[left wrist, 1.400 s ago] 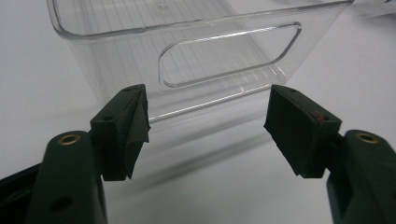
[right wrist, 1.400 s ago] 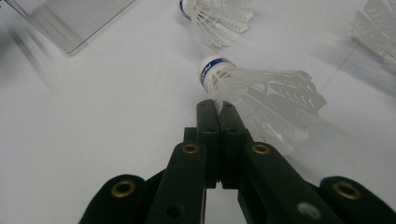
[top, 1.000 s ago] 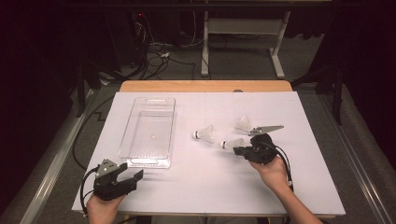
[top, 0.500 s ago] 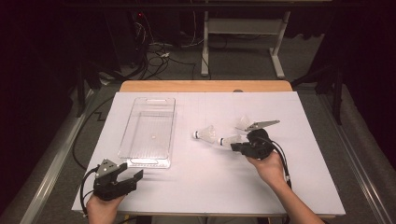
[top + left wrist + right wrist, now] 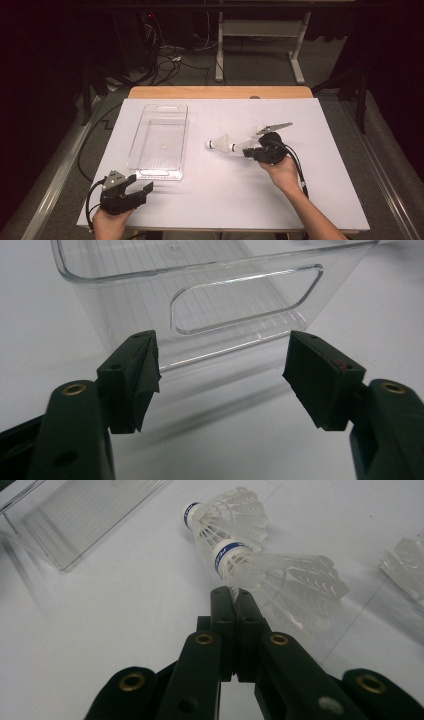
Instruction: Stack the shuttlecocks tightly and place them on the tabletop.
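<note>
Here the right gripper (image 5: 233, 594) has its jaws clenched on the feather skirt of a white shuttlecock (image 5: 280, 575), gripping it near the blue-banded cork; in the right gripper view a second shuttlecock (image 5: 227, 515) lies just beyond it, its skirt touching or nearly touching the held one's cork, though I cannot tell which. A third shuttlecock (image 5: 405, 565) shows at the right edge of that view, apart from the pair. From the high view the right gripper (image 5: 251, 153) sits a little right of the middle of the white table (image 5: 200, 200), with the held shuttlecock (image 5: 243, 147) pointing left toward the second shuttlecock (image 5: 221, 144), and the right hand (image 5: 281, 172) comes in from the lower right. The clear plastic bin (image 5: 159, 142) stands left of the shuttlecocks, well apart from them, its long side running away from the person. The left gripper (image 5: 139, 190) rests near the table's near-left corner, just in front of the bin's short end, held by the left hand (image 5: 107, 222). In the left gripper view its jaws stand released and wide, with nothing between the pads, and they face the bin's (image 5: 210, 300) end wall with its cut-out handle slot.
</note>
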